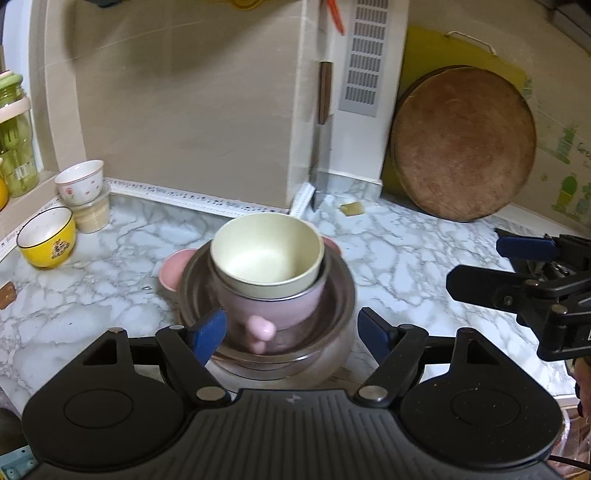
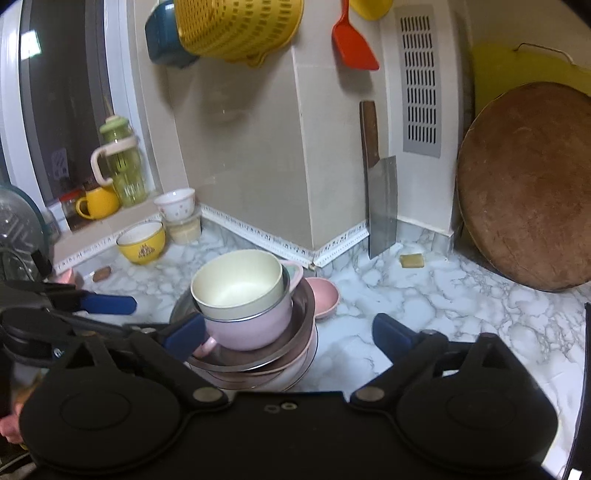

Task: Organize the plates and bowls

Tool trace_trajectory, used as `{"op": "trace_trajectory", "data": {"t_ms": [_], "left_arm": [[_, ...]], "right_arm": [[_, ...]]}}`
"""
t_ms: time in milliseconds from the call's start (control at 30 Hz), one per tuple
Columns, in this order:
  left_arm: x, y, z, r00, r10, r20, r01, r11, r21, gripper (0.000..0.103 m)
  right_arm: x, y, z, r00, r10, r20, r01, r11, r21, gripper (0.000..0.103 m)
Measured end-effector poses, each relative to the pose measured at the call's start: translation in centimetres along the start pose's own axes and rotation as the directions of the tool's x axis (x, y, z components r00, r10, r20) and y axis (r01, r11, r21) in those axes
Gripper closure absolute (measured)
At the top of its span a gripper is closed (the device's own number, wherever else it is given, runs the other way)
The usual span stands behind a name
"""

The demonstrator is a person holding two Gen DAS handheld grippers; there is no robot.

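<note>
Marble-pattern counter (image 1: pixel 424 258) carries everything; landmark = the stack at centre. Stack, bottom to top: pale dish, steel bowl (image 1: pixel 332 314), pink mug-like pot (image 1: pixel 266 306) w/ knob handle facing me, cream bowl (image 1: pixel 267 258) nested in the pink one, sitting a bit tilted. Small pink bowl (image 2: pixel 325 295) touches the stack on its far right side in the right cam; a 2nd pink rim (image 1: pixel 171 271) peeks out at the stack's left in the left cam. My left tongs (image 1: pixel 291 334) spread wide, blue pads (image 1: pixel 210 330) either side of the stack's near edge, not touching anything, nothing held. My right tongs (image 2: pixel 288 334) also spread, empty; left pad just in front of the pink pot, right pad well clear over bare marble to the stack's right. Left of the stack & further back: yellow bowl (image 1: pixel 46 236), then white floral cup (image 1: pixel 79 181) stacked on a beige tub (image 1: pixel 92 216), against the wall corner. Behind the stack: beige tiled pillar (image 2: pixel 251 147), cleaver (image 2: pixel 380 199) leaning upright on it. Far right of the stack: round wooden board (image 1: pixel 463 144) leaning on the wall, yellow board (image 1: pixel 461 51) behind it. Small yellowish scrap (image 2: pixel 412 260) on the counter betw. cleaver & board. Above the stack, hung on the wall: yellow colander (image 2: pixel 236 26), red spatula (image 2: pixel 352 40).
</note>
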State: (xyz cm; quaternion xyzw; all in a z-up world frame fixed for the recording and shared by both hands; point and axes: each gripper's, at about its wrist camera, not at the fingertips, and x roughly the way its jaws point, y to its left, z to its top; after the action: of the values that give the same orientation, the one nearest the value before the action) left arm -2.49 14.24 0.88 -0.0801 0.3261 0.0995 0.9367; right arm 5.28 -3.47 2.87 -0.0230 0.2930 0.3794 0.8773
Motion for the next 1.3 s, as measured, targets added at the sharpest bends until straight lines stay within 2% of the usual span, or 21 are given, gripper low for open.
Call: {"op": "trace_trajectory", "data": {"t_ms": [133, 167, 200, 233, 333, 600, 867, 1300], "left_arm": [[-0.8, -0.4, -0.3, 1.0, -0.017, 0.021, 0.017, 1.0, -0.01, 0.02], [-1.0, -0.6, -0.4, 0.999, -0.018, 0.028, 0.018, 1.0, -0.012, 0.017], [-1.2, -0.7, -0.4, 0.999, -0.021, 0.035, 0.021, 1.0, -0.012, 0.006], [-1.4, -0.8, -0.5, 0.999, -0.028, 0.046, 0.028, 1.0, -0.013, 0.0], [-2.0, -1.3, -0.7, 0.997, -0.027, 0.075, 0.028, 1.0, -0.007, 0.0], [-2.5, -1.7, -0.9, 0.996, -0.047, 0.075, 0.049, 0.998, -0.027, 0.0], [-3.1, -1.6, -1.0, 0.996, -0.036, 0.087, 0.042, 0.997, -0.058, 0.0], [-3.4, -2.0, -1.2, 0.994, -0.014, 0.109, 0.021, 0.998, -0.067, 0.0]], "right_arm": [[-1.3, 0.1, -0.4, 0.999, -0.02, 0.042, 0.021, 1.0, -0.01, 0.0], [-1.6, 0.1, -0.6, 0.998, -0.023, 0.052, 0.024, 1.0, -0.008, 0.0], [-1.8, 0.0, -0.6, 0.998, -0.025, 0.057, 0.025, 1.0, -0.008, 0.0], [-2.0, 0.0, -0.7, 0.998, -0.025, 0.061, 0.025, 1.0, -0.002, 0.0], [-2.6, -0.2, -1.0, 0.997, -0.017, 0.069, 0.016, 1.0, 0.022, 0.0], [-3.7, -0.2, -1.7, 0.994, -0.042, 0.104, 0.037, 0.998, 0.049, 0.0], [-4.4, -0.2, -2.1, 0.992, -0.057, 0.111, 0.053, 0.998, 0.044, 0.0], [-4.9, -0.9, -2.3, 0.993, -0.07, 0.098, 0.059, 0.993, 0.106, 0.0]]}}
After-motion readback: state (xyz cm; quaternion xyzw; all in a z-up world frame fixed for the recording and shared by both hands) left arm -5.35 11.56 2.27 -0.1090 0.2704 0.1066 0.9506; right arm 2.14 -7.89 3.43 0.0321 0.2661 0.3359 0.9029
